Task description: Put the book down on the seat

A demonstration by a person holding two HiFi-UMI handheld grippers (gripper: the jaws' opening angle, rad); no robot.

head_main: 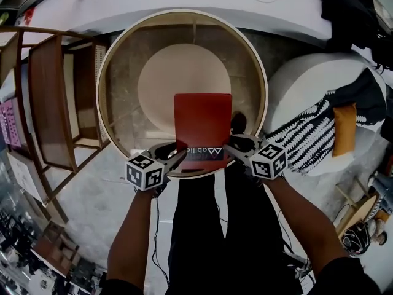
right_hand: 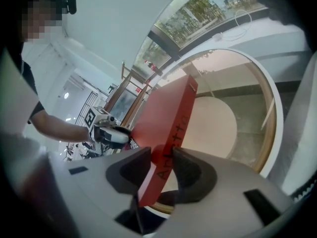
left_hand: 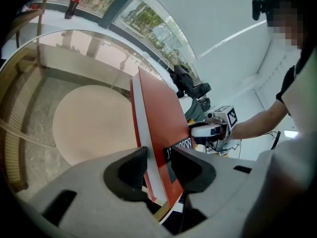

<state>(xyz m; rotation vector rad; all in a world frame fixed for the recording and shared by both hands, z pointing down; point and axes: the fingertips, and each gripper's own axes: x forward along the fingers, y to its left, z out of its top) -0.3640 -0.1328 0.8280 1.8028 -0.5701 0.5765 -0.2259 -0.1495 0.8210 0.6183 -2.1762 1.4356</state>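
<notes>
Book [head_main: 202, 118], red cover: black band [head_main: 206, 153] at the near edge carried white lettering, read as "Mobilie" in head view, the first letter drawn as two triangles. Spine [right_hand: 181, 115]: black lettering began with "A" and ended in "tte"; the middle was unclear. Left marker cube [head_main: 144, 171] and right marker cube [head_main: 268, 160] showed black-and-white square code patterns, no letters. Bottle [left_hand: 73, 3]: red label, not legible.

Brown wooden shelf unit [head_main: 46, 97] seen at left, black-and-white striped fabric [head_main: 307, 137] laid on white round pouf [head_main: 301, 82], orange cushion [head_main: 344, 128] beside
</notes>
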